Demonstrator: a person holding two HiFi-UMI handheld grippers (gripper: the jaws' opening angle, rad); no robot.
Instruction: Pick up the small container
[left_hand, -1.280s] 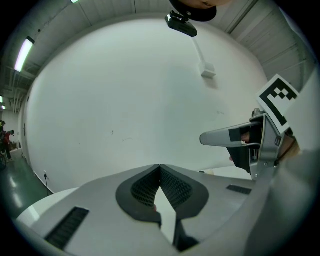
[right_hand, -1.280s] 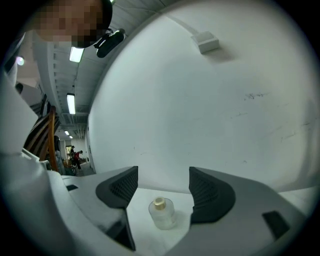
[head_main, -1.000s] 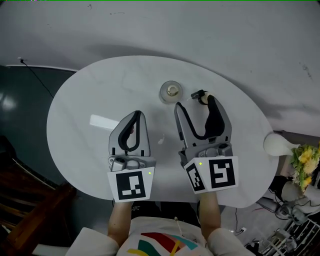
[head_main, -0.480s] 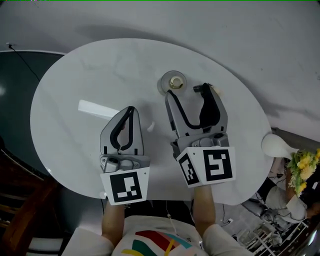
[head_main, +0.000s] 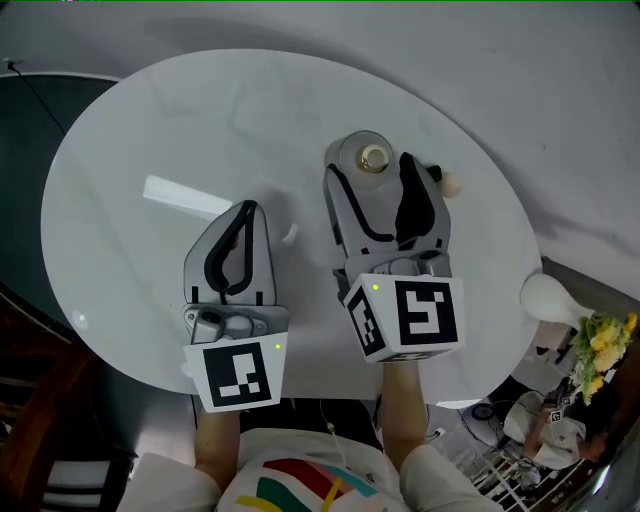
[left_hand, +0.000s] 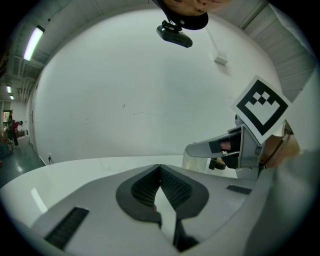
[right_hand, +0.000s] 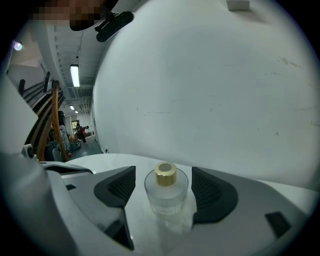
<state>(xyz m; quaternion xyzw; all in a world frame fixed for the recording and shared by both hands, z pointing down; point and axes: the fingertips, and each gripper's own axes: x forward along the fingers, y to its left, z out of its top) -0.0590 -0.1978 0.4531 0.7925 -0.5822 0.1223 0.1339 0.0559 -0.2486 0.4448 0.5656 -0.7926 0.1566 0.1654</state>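
The small container (head_main: 372, 157), a frosted glass bottle with a gold cap, stands upright on the white table (head_main: 150, 120). My right gripper (head_main: 369, 168) is open, and its jaws have just been opening. In the right gripper view the container (right_hand: 166, 192) stands between the two pads (right_hand: 122, 185) with a gap on each side. My left gripper (head_main: 247, 208) is shut on nothing, low over the table to the left. In the left gripper view its jaws (left_hand: 160, 172) meet at the tips, and the container (left_hand: 195, 162) shows beside the right gripper (left_hand: 220, 147).
A small cream and black object (head_main: 445, 182) lies just right of the right gripper's outer finger. A white speck (head_main: 290, 234) sits between the grippers. Off the table's right edge are a white rounded object (head_main: 555, 295) and yellow flowers (head_main: 605, 340). A wooden chair (head_main: 40, 400) is lower left.
Both grippers have moved forward and down toward the table. The right gripper's jaws have come around the container, which earlier stood ahead of its left fingertip.
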